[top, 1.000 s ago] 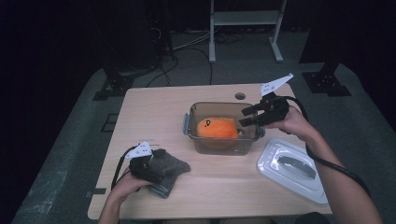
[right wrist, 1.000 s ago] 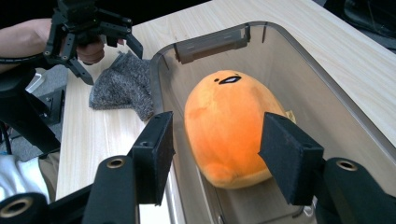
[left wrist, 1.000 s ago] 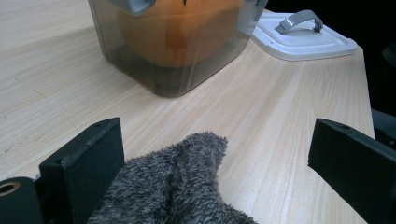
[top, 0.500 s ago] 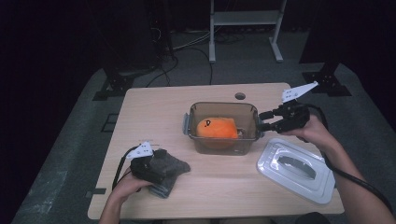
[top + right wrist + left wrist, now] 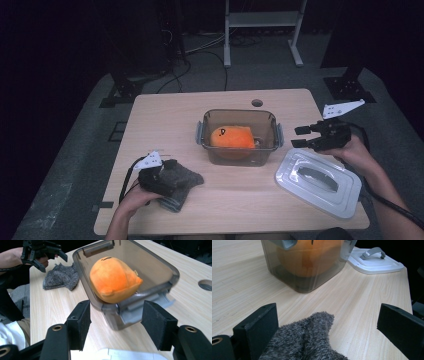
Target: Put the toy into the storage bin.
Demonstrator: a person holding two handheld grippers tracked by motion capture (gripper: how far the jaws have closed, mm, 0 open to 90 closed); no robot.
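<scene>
- We take the clear container [image 5: 239, 137] in the middle of the table [image 5: 165, 120] as our landmark; the orange plush toy [image 5: 232, 137] already lies inside it.
- Our right gripper [image 5: 300, 136] hangs just off the container's right end, above the table. Its jaws have just been opening and stand wide apart with nothing between them; in the right gripper view the container's end latch [image 5: 147, 303] sits ahead of the gap.
- The white lid [image 5: 318, 181] lies flat on the table to the container's right and nearer us, grey handle [image 5: 318, 177] up, touching nothing else.
- Our left gripper [image 5: 327, 327] rests over the grey fuzzy cloth [image 5: 175, 182], well to the container's left and nearer us. Its jaws are spread, and the cloth lies between them without being pinched.
- We judge the filling done and the closing step at hand: the right gripper would need to drop to the lid, close on its handle, lift it level and seat it squarely on the rim.
- No brand, label or readable writing shows; the toy bears a small dark mark, too small to read.
</scene>
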